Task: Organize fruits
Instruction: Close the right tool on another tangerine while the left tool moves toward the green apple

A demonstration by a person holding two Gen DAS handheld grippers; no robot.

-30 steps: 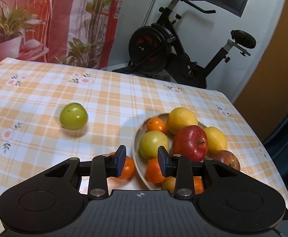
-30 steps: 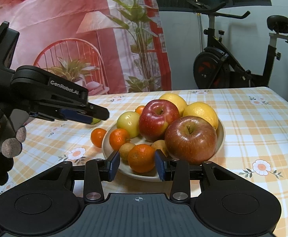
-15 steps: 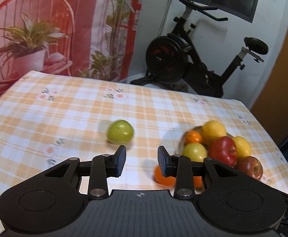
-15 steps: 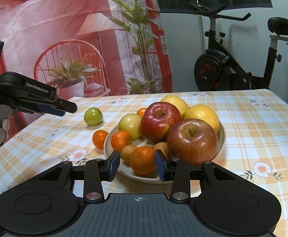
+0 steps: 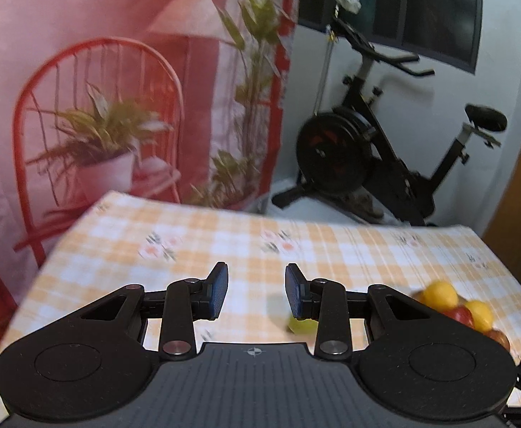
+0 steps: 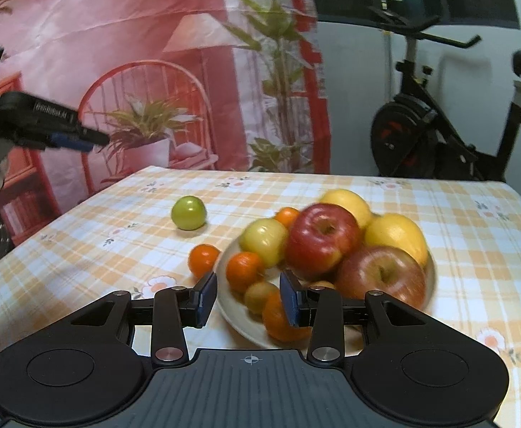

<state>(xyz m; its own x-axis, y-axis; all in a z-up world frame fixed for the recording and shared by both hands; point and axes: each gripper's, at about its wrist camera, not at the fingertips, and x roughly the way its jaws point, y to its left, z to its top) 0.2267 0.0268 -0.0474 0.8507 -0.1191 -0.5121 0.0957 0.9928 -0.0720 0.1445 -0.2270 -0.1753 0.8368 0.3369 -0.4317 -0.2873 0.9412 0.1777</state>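
A white plate (image 6: 232, 308) holds red apples (image 6: 323, 246), lemons (image 6: 396, 235), a yellow-green apple (image 6: 264, 240) and small oranges (image 6: 243, 271). My right gripper (image 6: 248, 296) hovers at the plate's near left rim, open with nothing between its blue pads. A loose orange (image 6: 203, 259) lies just left of the plate. Farther back on the cloth sits a green apple (image 6: 188, 213). My left gripper (image 6: 82, 139) hangs high at the far left, held by a gloved hand. In its own view the left gripper (image 5: 257, 285) is open and empty, with the green apple (image 5: 301, 324) half hidden behind its right finger.
The table carries an orange checked cloth (image 6: 474, 235); its left edge and far edge are close by. A black exercise bike (image 5: 367, 157) stands behind the table on the right. A red printed backdrop (image 5: 117, 71) hangs behind on the left.
My left gripper rose and drew back to the left, away from the plate; the fruit slid to the lower right of its view. The right gripper lifted slightly and tilted.
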